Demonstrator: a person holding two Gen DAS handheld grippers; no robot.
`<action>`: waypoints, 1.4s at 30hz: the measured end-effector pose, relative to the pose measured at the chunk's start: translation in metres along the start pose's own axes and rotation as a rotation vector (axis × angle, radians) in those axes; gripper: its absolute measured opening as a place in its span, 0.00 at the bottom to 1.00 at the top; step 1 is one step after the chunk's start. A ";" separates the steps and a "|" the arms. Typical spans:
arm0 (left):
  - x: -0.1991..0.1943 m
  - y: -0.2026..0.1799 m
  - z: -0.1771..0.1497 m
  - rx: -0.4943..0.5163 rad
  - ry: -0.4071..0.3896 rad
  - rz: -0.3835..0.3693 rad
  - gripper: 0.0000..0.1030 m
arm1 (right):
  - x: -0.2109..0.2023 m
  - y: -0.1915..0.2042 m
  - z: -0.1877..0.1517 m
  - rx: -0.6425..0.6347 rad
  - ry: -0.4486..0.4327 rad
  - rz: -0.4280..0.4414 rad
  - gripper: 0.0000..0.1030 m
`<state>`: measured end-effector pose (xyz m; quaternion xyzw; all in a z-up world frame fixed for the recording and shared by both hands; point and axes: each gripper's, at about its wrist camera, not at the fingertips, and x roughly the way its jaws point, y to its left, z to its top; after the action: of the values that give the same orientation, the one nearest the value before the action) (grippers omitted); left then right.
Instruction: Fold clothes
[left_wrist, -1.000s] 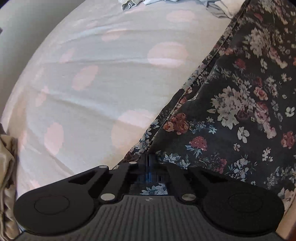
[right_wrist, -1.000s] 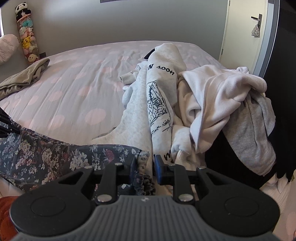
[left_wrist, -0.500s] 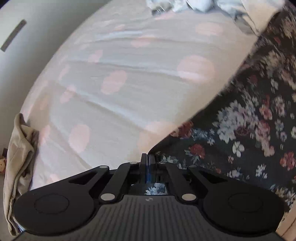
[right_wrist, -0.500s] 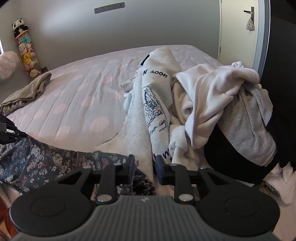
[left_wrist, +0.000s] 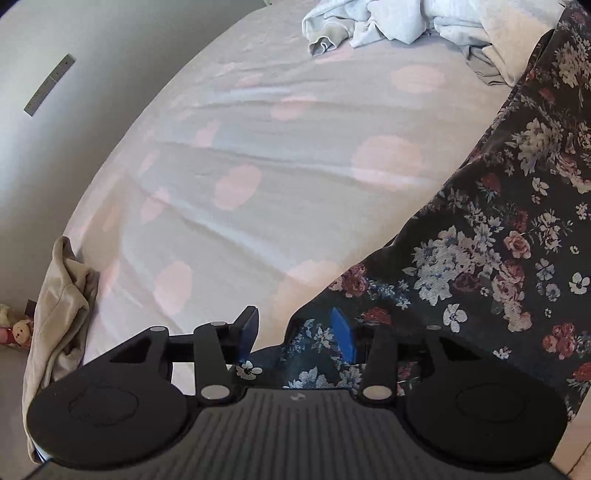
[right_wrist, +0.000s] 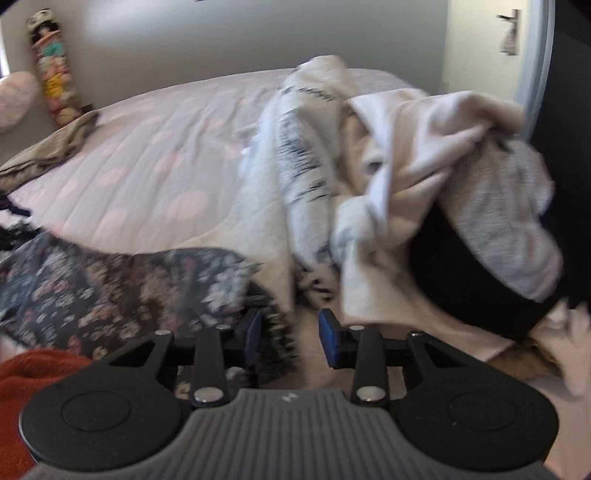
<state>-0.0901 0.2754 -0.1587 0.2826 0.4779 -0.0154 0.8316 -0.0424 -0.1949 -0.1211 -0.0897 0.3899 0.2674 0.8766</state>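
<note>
A second ago the corner of the floral garment (left_wrist: 491, 258) was pinched flat between the pressed-together jaws of the left gripper (left_wrist: 295, 332); now those jaws are opening, and the blue pads are seen parted with the dark fabric's corner lying loosely between them, brushing the right-hand pad but no longer squeezed. The right gripper (right_wrist: 290, 338) was likewise closed tighter on the garment's other end before; its jaws are now held partly spread, and the fabric edge is seen just beside the left pad, with bare sheet showing in the gap (motion blur makes exact contact hard to judge). Nothing is gripped by either claw.

It is judged from this that the garment has just been laid down and let go, so one spreading or folding pass is finished and the next hold has to be chosen.

The floral garment is stretched across the near edge of the bed (left_wrist: 258, 155), its one end at the near right in the left wrist view and its other end at the near left in the right wrist view. A heap of pale clothes (right_wrist: 388, 158) is piled to the right of it, still unfolded, and a beige piece (left_wrist: 59, 306) is left at the far left edge of the bed.
</note>
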 end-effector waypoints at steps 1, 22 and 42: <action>0.000 -0.001 0.000 0.000 0.003 0.000 0.41 | 0.004 0.007 0.001 -0.051 -0.003 0.003 0.39; 0.006 -0.017 0.006 0.018 0.039 0.010 0.42 | 0.027 -0.012 0.040 -0.026 -0.094 0.012 0.15; -0.006 -0.020 0.002 -0.004 0.012 0.010 0.42 | -0.016 -0.009 0.034 0.065 -0.025 0.086 0.42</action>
<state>-0.0971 0.2561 -0.1623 0.2835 0.4817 -0.0086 0.8292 -0.0245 -0.1960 -0.0867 -0.0408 0.3909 0.2929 0.8716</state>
